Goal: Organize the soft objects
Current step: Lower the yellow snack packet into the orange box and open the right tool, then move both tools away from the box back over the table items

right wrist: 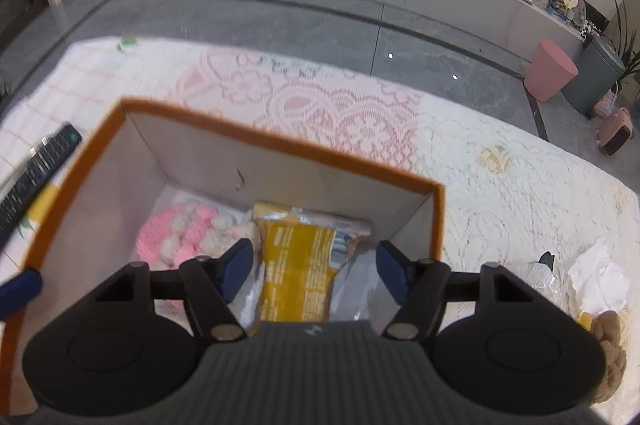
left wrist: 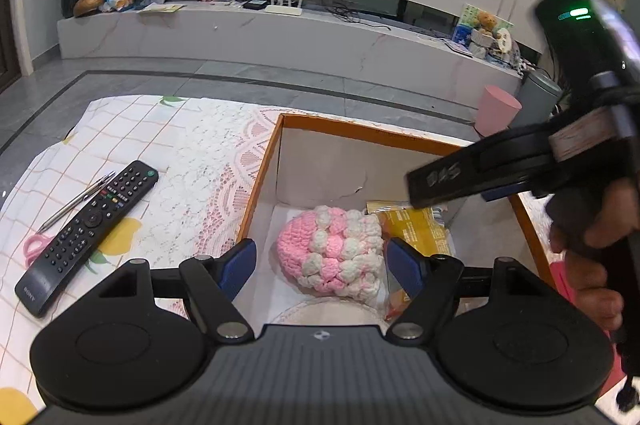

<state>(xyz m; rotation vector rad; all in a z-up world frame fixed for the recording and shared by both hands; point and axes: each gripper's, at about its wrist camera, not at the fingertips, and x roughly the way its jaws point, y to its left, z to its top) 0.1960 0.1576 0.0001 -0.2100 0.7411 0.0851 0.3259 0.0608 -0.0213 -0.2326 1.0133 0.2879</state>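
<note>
Hovering hand-held gripper, seemingly empty-jawed

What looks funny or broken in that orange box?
The orange box has a small tear in its white back wall. Inside, the pink and white crochet piece and yellow packet just lie side by side.

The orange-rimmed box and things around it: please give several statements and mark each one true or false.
1. The pink-and-white crocheted piece lies inside the orange-rimmed box. True.
2. The yellow packet lies outside the box. False: it is inside, beside the crocheted piece.
3. The remote control is on the tablecloth, outside the box. True.
4. The right gripper pinches the packet. False: its jaws are open above it.
</note>
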